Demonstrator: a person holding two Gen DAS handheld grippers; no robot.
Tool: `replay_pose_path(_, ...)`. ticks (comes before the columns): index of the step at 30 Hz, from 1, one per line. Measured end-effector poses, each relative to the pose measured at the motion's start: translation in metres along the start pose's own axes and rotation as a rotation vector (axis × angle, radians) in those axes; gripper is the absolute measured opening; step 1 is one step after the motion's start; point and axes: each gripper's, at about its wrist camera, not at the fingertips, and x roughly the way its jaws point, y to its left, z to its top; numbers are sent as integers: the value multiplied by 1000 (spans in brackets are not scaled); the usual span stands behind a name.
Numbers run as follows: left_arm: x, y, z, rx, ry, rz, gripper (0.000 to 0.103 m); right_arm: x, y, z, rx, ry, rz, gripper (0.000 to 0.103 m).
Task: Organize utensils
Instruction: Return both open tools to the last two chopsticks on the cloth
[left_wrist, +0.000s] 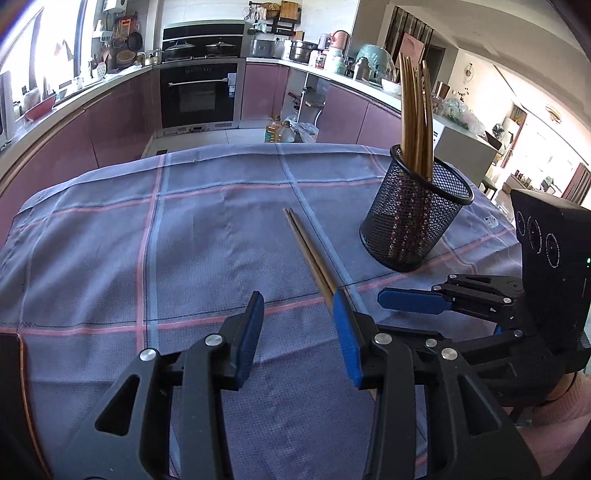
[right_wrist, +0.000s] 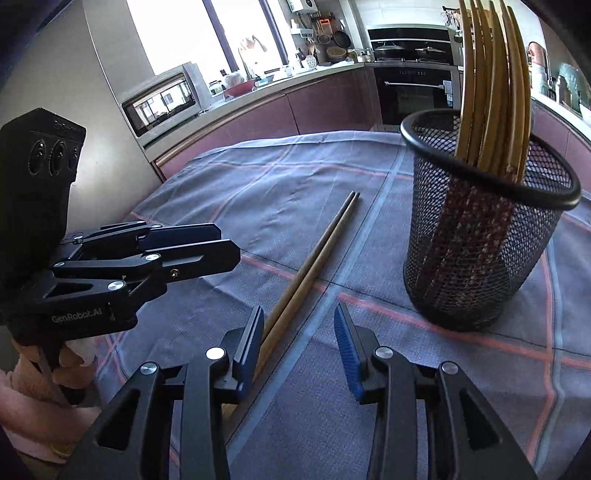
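Both grippers, left (left_wrist: 298, 314) and right (right_wrist: 299, 326), are partly open and hold nothing, so pinch the chopsticks (left_wrist: 308, 254) mid-frame gently, then lift them to the cup (left_wrist: 415, 210) at right.

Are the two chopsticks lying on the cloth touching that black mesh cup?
Apart. The right wrist view shows bare cloth between the loose chopsticks and the mesh cup; the left wrist view shows the same gap.

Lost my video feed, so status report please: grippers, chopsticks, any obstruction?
Left gripper and right gripper open, empty. Two chopsticks flat on cloth. Mesh cup upright beside them. Nothing in the way.
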Motion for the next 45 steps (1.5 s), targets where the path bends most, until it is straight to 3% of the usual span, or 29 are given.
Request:
replay_pose_path(20,10,-2,-5,0,27,27,39,17,16,1,-36,18,-69,36)
replay_pose_path(27,16,-5,-4,18,41,26,39,12,5,0,-5,28,-83,30)
replay_pose_path(38,32,-26,-4,94,78,9,40,8,-8,-1,46,7,-63,30)
replay_pose_path(43,38,-27,-7,90,95,21,37,7,-11,-1,51,2,-63,30)
replay_pose_path(45,36,-26,-7,93,92,52,29,8,-10,1,48,3,-65,30)
